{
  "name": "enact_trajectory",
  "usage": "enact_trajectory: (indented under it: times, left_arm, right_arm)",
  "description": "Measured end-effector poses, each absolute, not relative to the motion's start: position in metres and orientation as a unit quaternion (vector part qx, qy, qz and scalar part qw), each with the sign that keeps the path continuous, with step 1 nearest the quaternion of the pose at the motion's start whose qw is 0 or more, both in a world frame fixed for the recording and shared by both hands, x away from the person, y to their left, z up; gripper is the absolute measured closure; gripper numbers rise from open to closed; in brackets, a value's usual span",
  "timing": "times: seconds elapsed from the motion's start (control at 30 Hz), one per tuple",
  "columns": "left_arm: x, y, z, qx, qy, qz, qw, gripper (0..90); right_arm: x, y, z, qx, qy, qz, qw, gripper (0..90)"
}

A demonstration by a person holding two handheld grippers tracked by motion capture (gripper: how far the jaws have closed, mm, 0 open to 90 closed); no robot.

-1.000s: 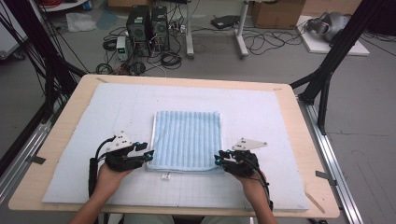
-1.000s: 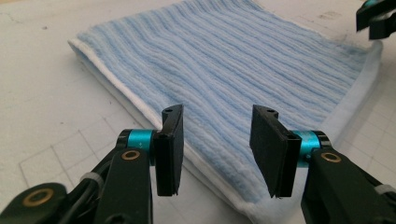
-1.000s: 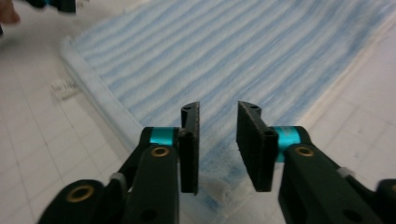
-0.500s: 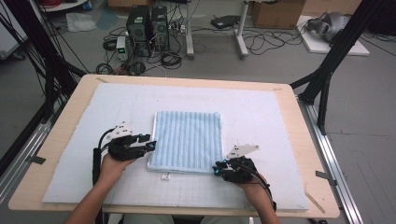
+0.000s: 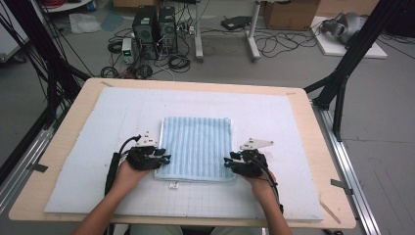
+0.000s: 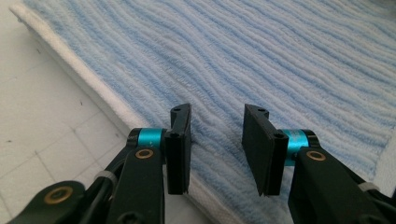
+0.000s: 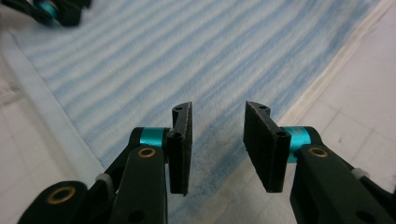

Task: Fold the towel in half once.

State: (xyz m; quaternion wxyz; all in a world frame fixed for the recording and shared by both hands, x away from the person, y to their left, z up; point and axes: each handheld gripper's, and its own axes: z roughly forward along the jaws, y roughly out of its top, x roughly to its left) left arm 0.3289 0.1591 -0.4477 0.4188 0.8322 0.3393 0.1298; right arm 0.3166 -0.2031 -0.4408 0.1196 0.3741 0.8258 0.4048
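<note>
Nearest the camera in the high view, the person's two forearms come in over the front edge of the pale wooden desk (image 5: 63,147), each hand wrapped round a black two-finger gripper. The left gripper (image 5: 164,158) sits at the near left corner of the folded light-blue striped terry towel (image 5: 196,145), and the right gripper (image 5: 229,161) at its near right corner, both pointing inward toward the cloth. In the left gripper view the fingers (image 6: 180,144) stand parted over the towel's blue ribbing just inside its white hem, with a clear gap between them and nothing pinched; they have just been closing somewhat. In the right gripper view the fingers (image 7: 181,147) are likewise apart above the towel's edge, where the blue pile meets the white border, gripping nothing; they have just been opening. Far off in that view the other gripper's turquoise-ringed tip shows at the opposite corner. The towel lies flat and roughly square near the middle of the white gridded mat (image 5: 274,117) that covers most of the desk, with a small white tag (image 5: 173,185) poking out at its near edge. Beyond the desk, on the grey floor, stand two black computer towers (image 5: 155,24) among loose cables, and a cardboard box (image 5: 289,13) farther right.
</note>
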Motion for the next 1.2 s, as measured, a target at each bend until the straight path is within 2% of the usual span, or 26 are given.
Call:
enact_trajectory:
  times: [0.23, 0.3, 0.4, 0.5, 0.57, 0.63, 0.67, 0.7, 0.77, 0.9, 1.2]
  left_arm:
    - [0.326, 0.169, -0.448, 0.830, 0.341, 0.138, 0.419, 63.4]
    - [0.327, 0.173, -0.446, 0.825, 0.352, 0.147, 0.416, 60.3]
    - [0.329, 0.190, -0.443, 0.794, 0.373, 0.143, 0.458, 54.1]
    - [0.331, 0.204, -0.438, 0.756, 0.389, 0.147, 0.506, 45.5]
    - [0.332, 0.210, -0.434, 0.738, 0.391, 0.151, 0.528, 40.3]
    - [0.332, 0.212, -0.431, 0.717, 0.402, 0.162, 0.546, 30.0]
    - [0.333, 0.212, -0.429, 0.712, 0.405, 0.162, 0.550, 21.9]
    - [0.333, 0.212, -0.428, 0.711, 0.402, 0.161, 0.554, 18.2]
    - [0.334, 0.214, -0.425, 0.713, 0.393, 0.169, 0.555, 18.3]
    - [0.334, 0.220, -0.423, 0.707, 0.390, 0.169, 0.565, 18.3]
    - [0.331, 0.225, -0.419, 0.702, 0.376, 0.198, 0.571, 21.0]
  right_arm:
    - [0.310, -0.207, -0.443, 0.358, 0.847, 0.366, 0.147, 62.9]
    - [0.307, -0.210, -0.441, 0.360, 0.844, 0.369, 0.146, 60.7]
    - [0.303, -0.222, -0.435, 0.370, 0.825, 0.402, 0.143, 56.0]
    - [0.302, -0.236, -0.429, 0.386, 0.806, 0.421, 0.154, 48.9]
    - [0.301, -0.246, -0.424, 0.399, 0.793, 0.428, 0.169, 40.6]
    - [0.301, -0.253, -0.422, 0.413, 0.781, 0.431, 0.182, 33.2]
    - [0.301, -0.257, -0.421, 0.417, 0.777, 0.432, 0.191, 29.8]
    - [0.301, -0.259, -0.420, 0.424, 0.772, 0.431, 0.197, 27.0]
    - [0.301, -0.263, -0.418, 0.432, 0.765, 0.429, 0.210, 20.0]
    - [0.304, -0.264, -0.418, 0.435, 0.761, 0.427, 0.223, 11.6]
    - [0.304, -0.265, -0.418, 0.432, 0.758, 0.438, 0.215, 11.4]
